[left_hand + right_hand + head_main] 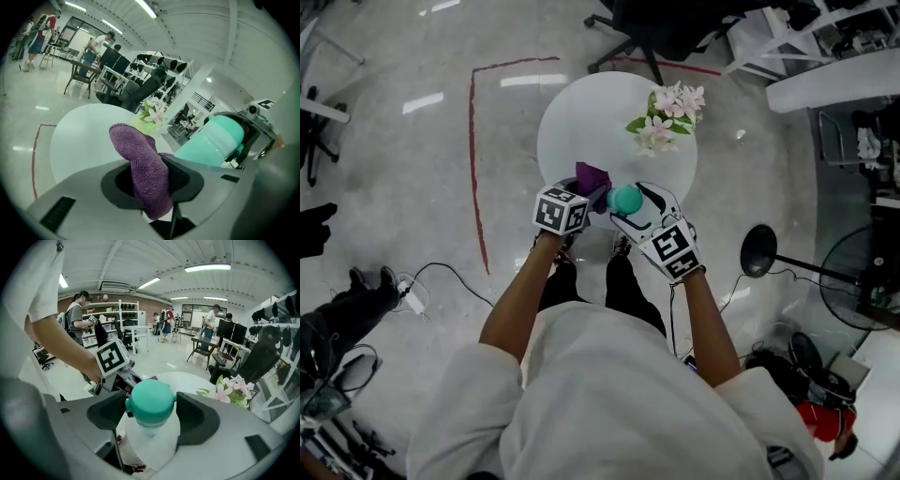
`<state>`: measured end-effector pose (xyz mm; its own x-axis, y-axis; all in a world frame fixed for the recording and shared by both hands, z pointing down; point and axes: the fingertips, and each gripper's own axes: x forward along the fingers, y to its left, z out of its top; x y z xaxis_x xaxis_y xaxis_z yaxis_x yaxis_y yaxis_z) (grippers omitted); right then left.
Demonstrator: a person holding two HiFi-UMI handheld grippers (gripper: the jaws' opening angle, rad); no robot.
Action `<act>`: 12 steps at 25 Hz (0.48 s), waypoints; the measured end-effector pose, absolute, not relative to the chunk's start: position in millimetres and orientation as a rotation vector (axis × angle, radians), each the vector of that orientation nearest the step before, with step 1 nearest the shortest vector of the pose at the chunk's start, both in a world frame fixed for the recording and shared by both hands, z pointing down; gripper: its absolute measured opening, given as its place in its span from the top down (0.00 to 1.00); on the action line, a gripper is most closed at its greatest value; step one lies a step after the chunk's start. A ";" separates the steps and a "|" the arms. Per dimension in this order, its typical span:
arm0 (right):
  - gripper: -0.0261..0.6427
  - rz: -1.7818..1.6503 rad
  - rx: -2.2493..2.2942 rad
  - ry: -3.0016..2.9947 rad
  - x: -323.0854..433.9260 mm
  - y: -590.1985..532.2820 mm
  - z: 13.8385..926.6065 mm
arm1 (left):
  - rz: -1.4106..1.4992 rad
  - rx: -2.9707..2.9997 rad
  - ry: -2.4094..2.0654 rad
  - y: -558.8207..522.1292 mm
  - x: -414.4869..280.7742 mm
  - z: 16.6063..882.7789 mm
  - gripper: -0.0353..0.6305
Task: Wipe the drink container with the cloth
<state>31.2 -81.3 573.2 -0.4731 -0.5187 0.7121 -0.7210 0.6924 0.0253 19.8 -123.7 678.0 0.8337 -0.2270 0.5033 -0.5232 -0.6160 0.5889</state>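
Standing at the near edge of the round white table [581,122], holding both tools raised over that edge, clear of the top. Pinching the purple cloth [140,154] in the left gripper [152,183], jaws pressed together on its middle, folded end sticking up and forward past the tips. Gripping the drink container [152,437] by its pale body in the right gripper [151,414], jaws spread wide yet bearing on both its sides, teal cap [151,399] projecting beyond them. Holding the container just to the right of the cloth, long axis running along the right gripper's jaws, cap end pointing toward the cloth; not managing to tell whether touching or only just apart. Judging the coming stroke as turning on that: bringing the cloth rightward onto the cap, then along the axis toward the body. Noting the pink-and-white flowers [667,114] standing toward the far right edge, well apart from both tools.
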 end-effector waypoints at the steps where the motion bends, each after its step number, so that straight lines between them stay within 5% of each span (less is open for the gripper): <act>1: 0.44 0.368 0.962 -2.179 31.5 -83.2 574.1 | 0.515 2.233 -0.535 -126.1 21.0 687.7 0.75; 12: 0.44 0.482 1.216 -2.095 36.7 -83.9 581.4 | 0.758 2.226 -0.558 -133.3 33.0 767.5 0.75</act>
<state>36.7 -83.9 581.4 -0.3507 -0.6229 0.6993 -0.8658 0.5003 0.0114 33.0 -133.3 767.5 0.7348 -0.1635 0.6582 -0.5796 -0.6554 0.4842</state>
